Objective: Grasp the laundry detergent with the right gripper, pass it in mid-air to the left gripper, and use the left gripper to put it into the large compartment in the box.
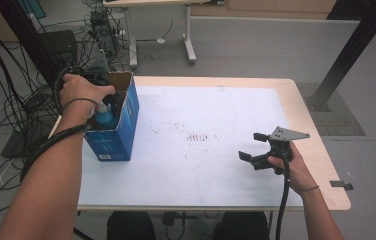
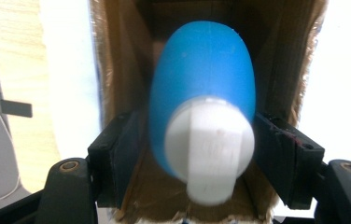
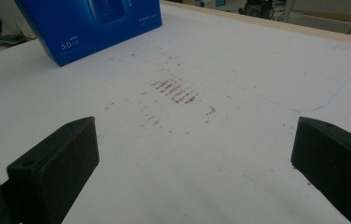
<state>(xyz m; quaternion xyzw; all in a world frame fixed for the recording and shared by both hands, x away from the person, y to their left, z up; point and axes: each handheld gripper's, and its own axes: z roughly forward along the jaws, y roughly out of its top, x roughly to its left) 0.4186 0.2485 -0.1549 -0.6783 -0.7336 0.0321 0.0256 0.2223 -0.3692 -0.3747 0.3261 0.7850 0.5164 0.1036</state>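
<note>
A blue bottle [image 1: 105,118] with a white cap [image 2: 208,144] stands inside an open blue cardboard box [image 1: 122,131] at the table's left side. My left gripper [image 1: 108,102] reaches down into the box from above. In the left gripper view its jaws press both sides of the bottle [image 2: 201,79] just below the cap, between the box's brown inner walls [image 2: 122,70]. My right gripper [image 1: 251,146] hovers low over the white mat at the right, open, with nothing between its jaws. In the right gripper view the box [image 3: 94,23] stands ahead at the far left.
A white mat [image 1: 201,165] covers most of the wooden table [image 1: 326,170], with brownish smudges [image 1: 197,136] at its middle. Cables and equipment lie on the floor to the left [image 1: 21,105]. A black post [image 1: 348,50] stands beyond the right corner.
</note>
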